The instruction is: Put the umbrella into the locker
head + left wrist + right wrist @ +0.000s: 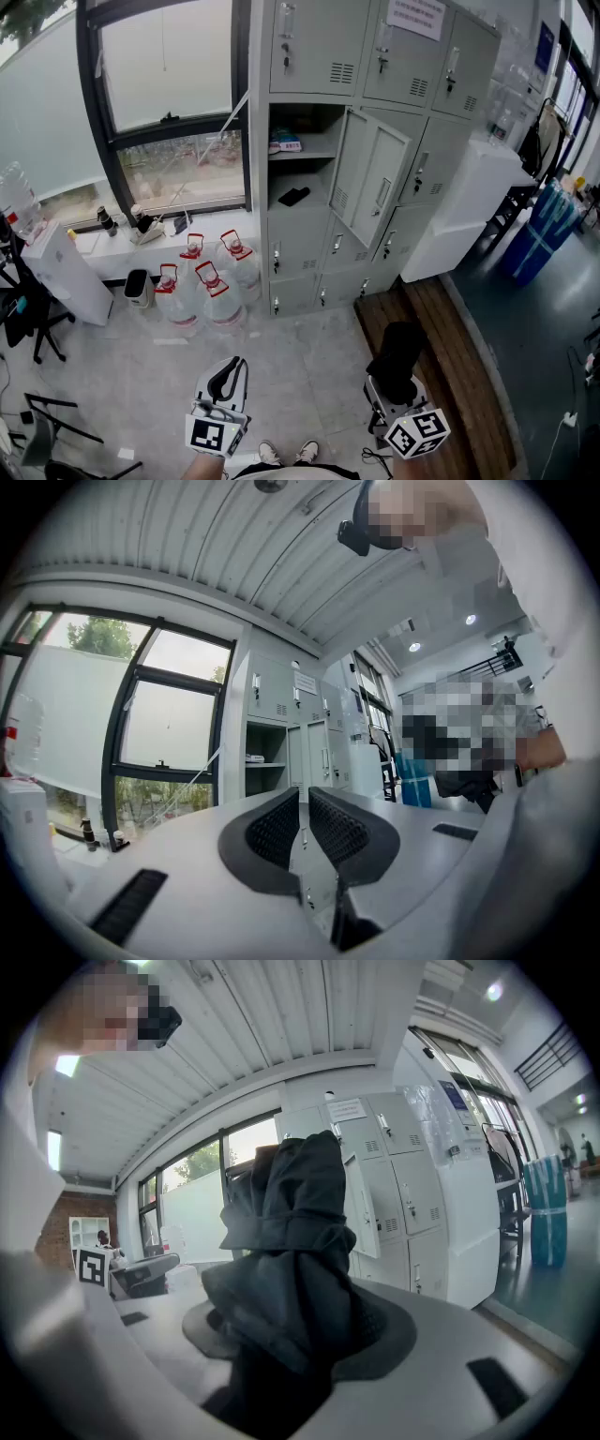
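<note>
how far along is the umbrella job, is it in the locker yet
Done: the right hand-held gripper is clamped on the folded black umbrella, and one locker door stands open. In hand: the umbrella is held well short of the lockers; the left hand-held gripper is shut and empty. Left: carry it to the open compartment, set it inside and let go.

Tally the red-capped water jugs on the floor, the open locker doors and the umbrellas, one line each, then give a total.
red-capped water jugs: 4
open locker door: 1
umbrella: 1
Total: 6
</note>
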`<state>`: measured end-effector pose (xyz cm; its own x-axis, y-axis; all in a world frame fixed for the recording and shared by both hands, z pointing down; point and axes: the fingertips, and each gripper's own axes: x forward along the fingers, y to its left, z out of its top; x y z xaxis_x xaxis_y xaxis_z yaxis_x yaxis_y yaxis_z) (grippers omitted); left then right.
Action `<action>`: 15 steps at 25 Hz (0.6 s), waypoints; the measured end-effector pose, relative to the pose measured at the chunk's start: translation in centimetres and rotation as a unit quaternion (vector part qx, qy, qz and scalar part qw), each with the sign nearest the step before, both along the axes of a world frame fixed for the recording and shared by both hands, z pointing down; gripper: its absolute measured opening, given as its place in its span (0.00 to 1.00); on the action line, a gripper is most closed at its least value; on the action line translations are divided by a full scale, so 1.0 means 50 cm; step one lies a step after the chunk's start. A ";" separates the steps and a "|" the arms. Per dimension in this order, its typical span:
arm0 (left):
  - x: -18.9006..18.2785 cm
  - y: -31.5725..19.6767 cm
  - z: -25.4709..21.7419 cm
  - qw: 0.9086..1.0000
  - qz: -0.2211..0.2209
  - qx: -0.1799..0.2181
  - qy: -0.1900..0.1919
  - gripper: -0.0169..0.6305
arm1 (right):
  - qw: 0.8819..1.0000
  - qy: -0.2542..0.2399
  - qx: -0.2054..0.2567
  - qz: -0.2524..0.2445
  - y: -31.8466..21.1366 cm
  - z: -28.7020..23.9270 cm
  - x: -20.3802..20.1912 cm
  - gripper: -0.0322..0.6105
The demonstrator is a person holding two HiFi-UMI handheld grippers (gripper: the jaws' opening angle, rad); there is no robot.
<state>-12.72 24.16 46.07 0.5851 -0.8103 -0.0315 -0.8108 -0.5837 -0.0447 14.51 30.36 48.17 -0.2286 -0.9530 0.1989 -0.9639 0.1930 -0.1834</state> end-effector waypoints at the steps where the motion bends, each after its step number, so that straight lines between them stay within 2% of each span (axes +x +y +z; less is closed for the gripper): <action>1: 0.004 0.008 -0.002 1.000 0.000 -0.004 0.003 0.10 | 1.000 -0.001 0.000 0.000 0.007 -0.004 0.002 0.42; 11: 0.047 0.038 -0.020 1.000 -0.013 -0.002 0.004 0.10 | 0.999 0.020 0.010 -0.028 0.017 -0.027 0.019 0.42; 15: 0.067 0.042 -0.026 1.000 -0.023 0.012 -0.009 0.10 | 0.999 0.007 0.026 -0.046 0.008 -0.033 0.037 0.42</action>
